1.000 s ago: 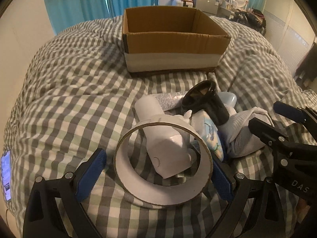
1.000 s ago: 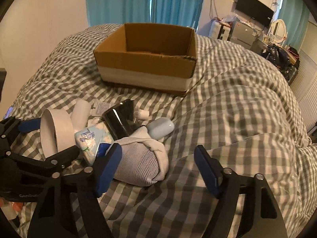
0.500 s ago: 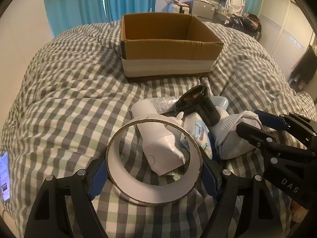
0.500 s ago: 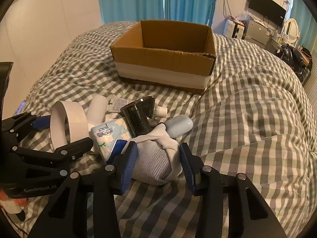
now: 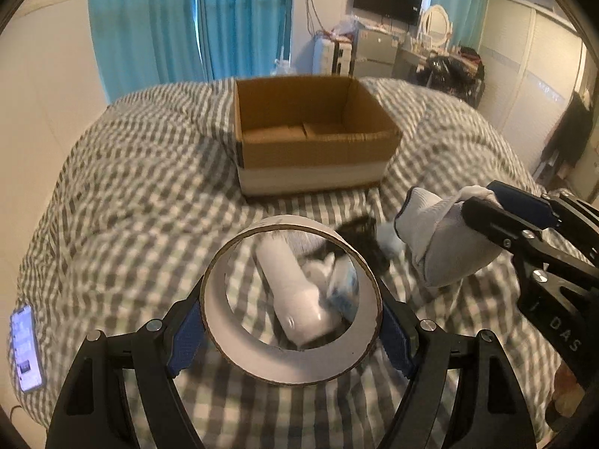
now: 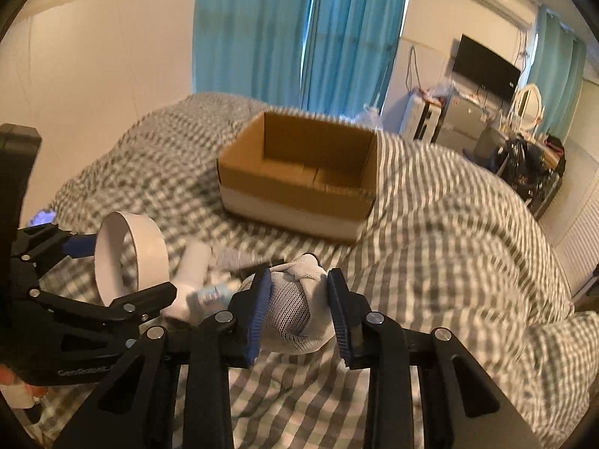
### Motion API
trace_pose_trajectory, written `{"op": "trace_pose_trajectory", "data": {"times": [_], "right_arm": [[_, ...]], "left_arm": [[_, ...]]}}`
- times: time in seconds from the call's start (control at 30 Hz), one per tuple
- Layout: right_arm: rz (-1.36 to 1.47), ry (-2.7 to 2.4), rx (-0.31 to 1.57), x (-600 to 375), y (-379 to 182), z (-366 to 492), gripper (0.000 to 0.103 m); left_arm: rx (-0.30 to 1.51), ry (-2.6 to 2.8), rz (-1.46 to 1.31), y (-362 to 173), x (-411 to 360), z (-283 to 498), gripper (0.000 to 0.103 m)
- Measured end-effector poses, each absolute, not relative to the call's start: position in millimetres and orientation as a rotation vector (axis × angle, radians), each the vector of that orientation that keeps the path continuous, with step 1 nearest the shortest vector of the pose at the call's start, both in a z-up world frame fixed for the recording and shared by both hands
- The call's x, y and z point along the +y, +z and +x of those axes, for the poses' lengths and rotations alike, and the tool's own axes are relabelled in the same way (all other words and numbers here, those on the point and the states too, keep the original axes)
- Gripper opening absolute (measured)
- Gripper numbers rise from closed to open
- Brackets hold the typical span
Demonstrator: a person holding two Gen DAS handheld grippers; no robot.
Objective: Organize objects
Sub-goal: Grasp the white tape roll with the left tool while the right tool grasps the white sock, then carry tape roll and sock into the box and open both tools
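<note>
Two handheld grippers hang above a checked bed (image 5: 123,202), each with a catch. The left gripper (image 5: 292,323) has its jaws spread wide around a white tape ring (image 5: 292,364), blue pads pressed to the ring's outer sides — the ring is clear of the bedding, its opening facing the camera. The right gripper (image 6: 297,308) has its jaws drawn narrow on a grey-white sock bundle (image 6: 295,310), which is squeezed between the pads and hangs off the bed. Below and between the two lies the remaining heap: a white bottle (image 5: 290,292), a blue-printed packet (image 5: 342,286) and a blurred dark item too smeared to name. An open cardboard box (image 5: 314,149) sits farther up the bed — bare inside, well apart from both grippers. A lit phone (image 5: 26,348) lies at the bed's left edge.
</note>
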State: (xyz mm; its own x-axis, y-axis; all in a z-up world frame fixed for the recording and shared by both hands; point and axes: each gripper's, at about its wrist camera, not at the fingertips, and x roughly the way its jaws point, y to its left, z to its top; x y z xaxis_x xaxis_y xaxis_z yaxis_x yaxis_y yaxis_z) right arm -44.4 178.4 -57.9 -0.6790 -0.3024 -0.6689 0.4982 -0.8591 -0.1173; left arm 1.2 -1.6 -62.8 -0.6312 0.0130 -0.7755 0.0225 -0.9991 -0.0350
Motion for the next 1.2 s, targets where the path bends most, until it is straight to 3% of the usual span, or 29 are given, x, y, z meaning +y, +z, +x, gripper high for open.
{"op": "trace_pose_trajectory", "data": {"times": [0.4, 0.6, 1.0, 1.2], "right_arm": [[0.715, -2.547, 0.509, 148, 29, -104, 0.029], [0.681, -2.556, 0.538, 120, 51, -167, 0.028], [0.845, -2.482, 0.529, 83, -14, -297, 0.027], [0.923, -2.453, 0.467, 97, -58, -321, 0.027]], "left_arm": [[0.057, -2.903, 1.133, 14, -29, -84, 0.081], [-0.031, -2.877, 1.167, 17, -35, -149, 0.081], [-0.142, -2.846, 1.325, -48, -20, -248, 0.081], [-0.088, -2.91, 1.337, -76, -22, -259, 0.081]]}}
